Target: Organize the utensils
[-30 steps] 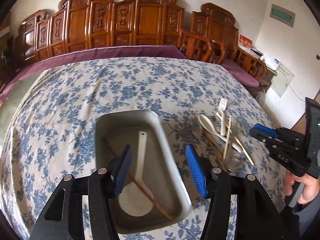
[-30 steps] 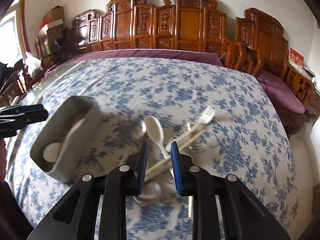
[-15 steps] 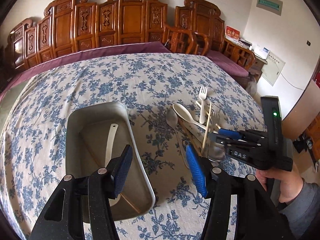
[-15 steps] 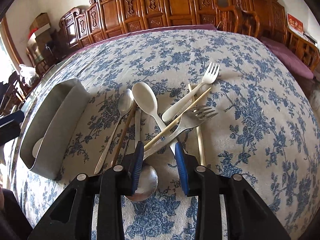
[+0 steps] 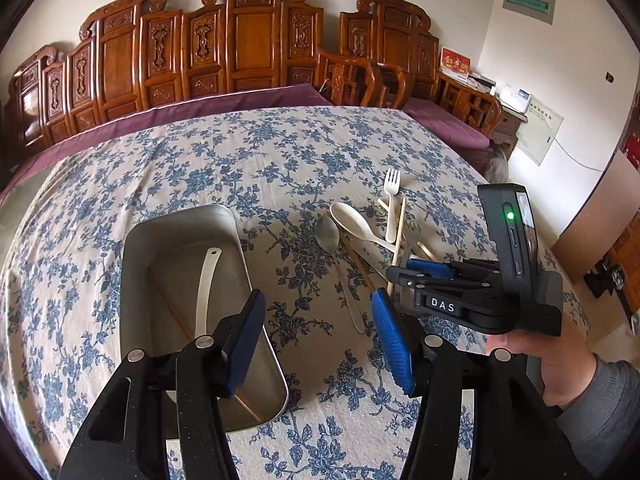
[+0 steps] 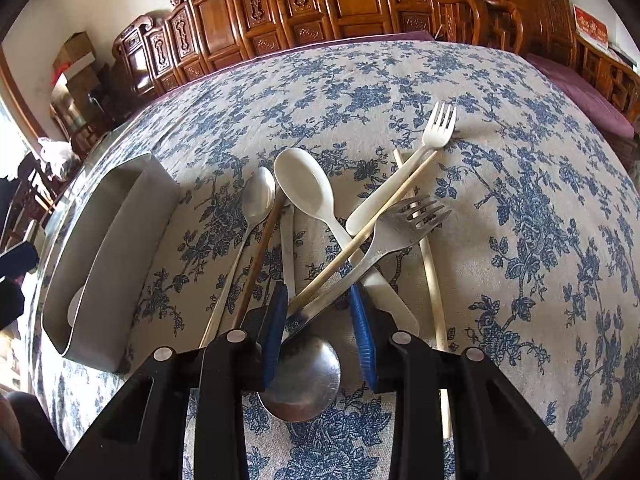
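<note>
Here, a table draped in a blue-flowered white cloth (image 6: 520,240) is seen, with a rectangular metal tray (image 5: 132,280) lying toward nine o'clock of a heap of loose utensils. In the tray, a white long-handled plastic spoon (image 5: 206,284) and a brown wooden chopstick (image 5: 176,312) are held. The left gripper (image 5: 318,336) is carried with its jaws spread and nothing between them, above the tray's near corner. The right gripper (image 6: 320,328) is set down over the heap; its jaws have just been opening, and a metal fork's (image 6: 384,236) handle and a pale wooden chopstick (image 6: 360,240) lie in the gap, no pad pressing on them. At twelve o'clock of it a white plastic spoon (image 6: 304,188) and a white plastic fork (image 6: 416,160) are crossed; a large metal spoon bowl (image 6: 304,380) rests under the jaws.
</note>
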Demonstrator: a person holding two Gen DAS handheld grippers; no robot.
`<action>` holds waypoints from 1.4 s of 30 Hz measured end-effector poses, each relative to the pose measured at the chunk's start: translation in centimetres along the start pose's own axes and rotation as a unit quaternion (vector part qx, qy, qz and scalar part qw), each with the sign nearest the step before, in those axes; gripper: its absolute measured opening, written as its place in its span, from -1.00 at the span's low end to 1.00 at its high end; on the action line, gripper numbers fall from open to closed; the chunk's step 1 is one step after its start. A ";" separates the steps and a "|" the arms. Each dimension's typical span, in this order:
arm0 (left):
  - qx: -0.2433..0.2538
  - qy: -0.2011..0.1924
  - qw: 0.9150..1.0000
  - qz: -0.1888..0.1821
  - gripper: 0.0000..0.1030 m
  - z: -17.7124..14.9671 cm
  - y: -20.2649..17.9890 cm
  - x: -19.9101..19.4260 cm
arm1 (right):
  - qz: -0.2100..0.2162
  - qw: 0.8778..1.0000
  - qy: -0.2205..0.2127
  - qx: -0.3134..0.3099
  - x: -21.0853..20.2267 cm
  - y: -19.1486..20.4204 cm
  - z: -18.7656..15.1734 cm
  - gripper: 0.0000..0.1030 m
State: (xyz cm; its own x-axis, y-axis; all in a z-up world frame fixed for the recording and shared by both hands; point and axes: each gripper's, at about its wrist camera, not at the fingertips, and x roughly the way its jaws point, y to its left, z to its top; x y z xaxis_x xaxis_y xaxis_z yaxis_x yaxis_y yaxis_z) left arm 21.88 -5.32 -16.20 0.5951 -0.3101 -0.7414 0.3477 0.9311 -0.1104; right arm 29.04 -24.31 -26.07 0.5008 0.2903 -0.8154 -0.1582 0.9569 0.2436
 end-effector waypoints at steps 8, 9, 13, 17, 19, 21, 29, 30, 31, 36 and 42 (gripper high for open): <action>0.007 0.002 1.000 0.001 0.03 -0.1 -0.6 0.2 | 0.023 0.999 0.000 0.040 -0.2 -1.1 -0.1 -0.57; 0.008 0.002 1.000 0.001 0.03 -0.2 -0.7 0.2 | 0.024 0.999 -0.001 0.045 -0.3 -1.3 -0.1 -0.60; 0.012 0.004 1.000 0.003 0.03 -0.3 -1.0 0.4 | 0.030 0.997 -0.005 0.066 -0.7 -2.2 -0.2 -0.99; 0.016 0.005 1.000 0.003 0.03 -0.4 -1.5 0.6 | 0.036 0.997 -0.004 0.073 -0.9 -2.8 -0.4 -0.99; 0.018 0.006 1.000 0.002 0.03 -0.4 -1.7 0.7 | 0.042 0.996 -0.004 0.078 -1.1 -3.0 -0.3 -0.99; 0.019 0.007 1.000 0.003 0.03 -0.5 -1.7 0.7 | 0.034 0.997 -0.007 0.066 -1.4 -2.7 -0.3 -0.99; 0.016 0.009 1.000 0.004 0.03 -0.6 -1.4 0.9 | 0.036 0.997 0.003 0.065 -0.5 -2.2 -0.5 -0.70; 0.017 0.009 1.000 0.003 0.03 -0.6 -1.4 0.8 | 0.037 0.997 0.002 0.063 -0.4 -2.2 -0.4 -0.69; 0.016 0.008 1.000 0.003 0.03 -0.6 -1.4 0.8 | 0.035 0.998 0.001 0.061 -0.3 -2.0 -0.3 -0.64; 0.016 0.007 1.000 0.002 0.03 -0.6 -1.4 0.6 | 0.029 0.998 -0.005 0.050 0.1 -1.1 0.0 -0.39; 0.016 0.006 1.000 0.000 0.03 -0.7 -1.5 0.4 | -0.029 0.999 -0.009 0.013 0.6 0.6 0.4 -0.45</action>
State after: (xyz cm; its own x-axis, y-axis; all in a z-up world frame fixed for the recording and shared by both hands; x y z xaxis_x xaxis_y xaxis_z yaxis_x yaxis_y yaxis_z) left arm 21.09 -6.74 -16.75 0.5858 -0.3075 -0.7499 0.3714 0.9242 -0.0889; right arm 29.58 -23.61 -26.16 0.5244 0.2336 -0.8188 -0.1065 0.9721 0.2092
